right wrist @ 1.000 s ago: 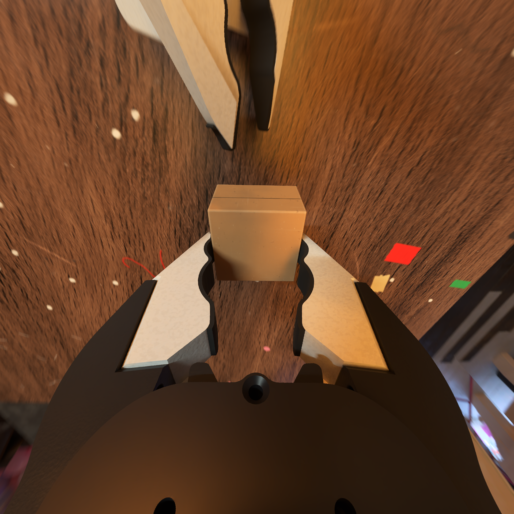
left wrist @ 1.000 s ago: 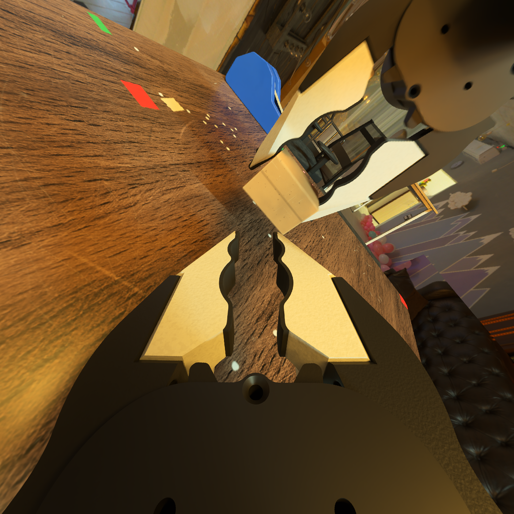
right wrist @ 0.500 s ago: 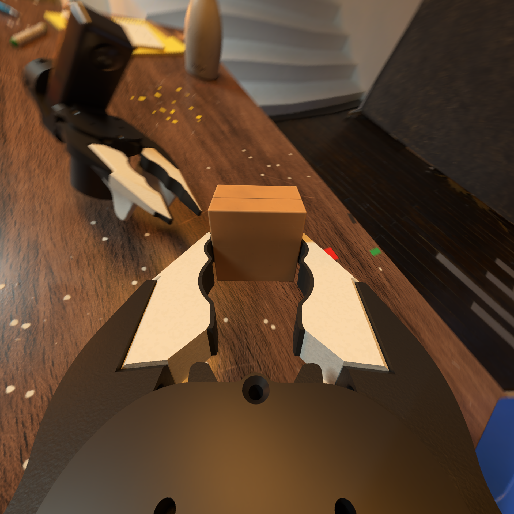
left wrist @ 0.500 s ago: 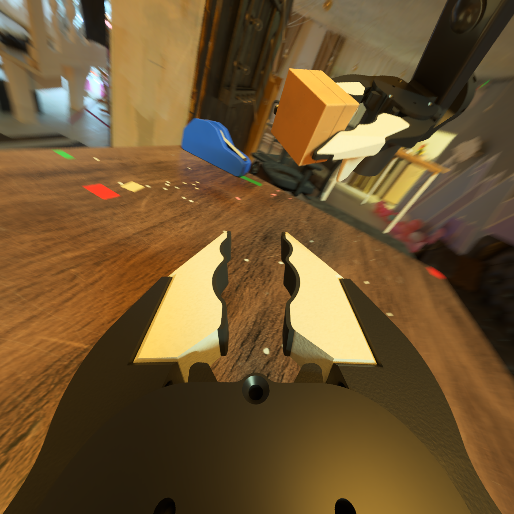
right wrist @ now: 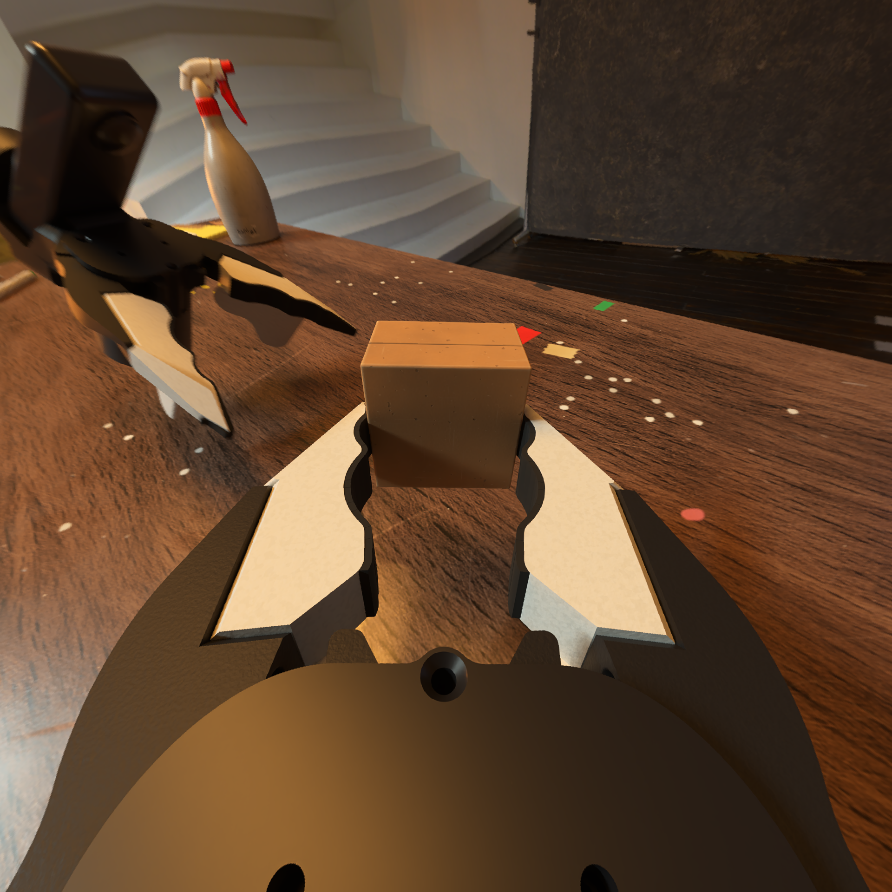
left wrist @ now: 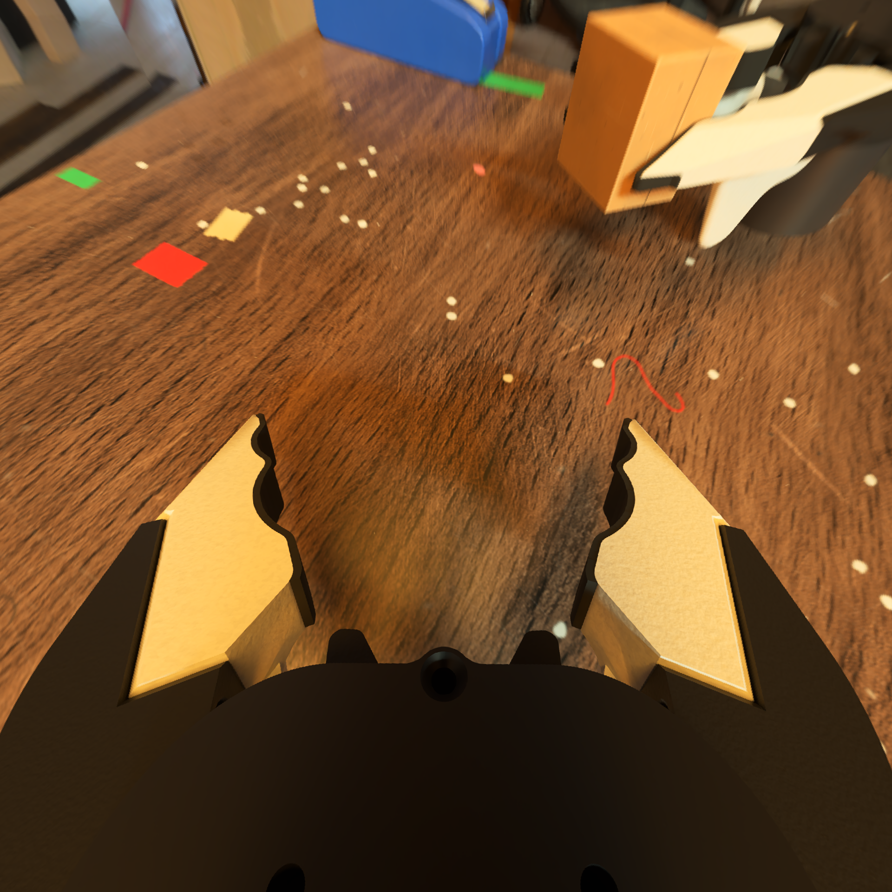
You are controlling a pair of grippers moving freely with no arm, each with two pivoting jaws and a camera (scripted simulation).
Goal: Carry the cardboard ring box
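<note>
Right wrist view: right gripper (right wrist: 444, 425), closed on the cardboard ring box (right wrist: 444, 405), both fingertips pressed to the box's side faces; box held clear of the desk (right wrist: 724, 458), its underside and far face hidden. A seam line crosses the box's top. Left of the box, the left gripper (right wrist: 285, 371) hangs above the desk with fingers spread wide and nothing between them; its outline is blurred. Beyond the box on the desk: a red patch (right wrist: 527, 334) partly covered by the box's corner, a tan patch (right wrist: 560, 351) beside it, a green patch (right wrist: 603, 305) farther off, and scattered pale specks. Behind and left of the box, a spray bottle (right wrist: 231, 164) with red trigger stands upright at the desk's edge. Left wrist view: left gripper (left wrist: 444, 429) open wide, empty; the box (left wrist: 637, 106) appears upper right, the right gripper (left wrist: 647, 164) mostly cut off by the frame edge. Left of the box, a blue object (left wrist: 410, 34), top cropped, kind uncertain. Below the box lies a thin red thread (left wrist: 644, 383).
</note>
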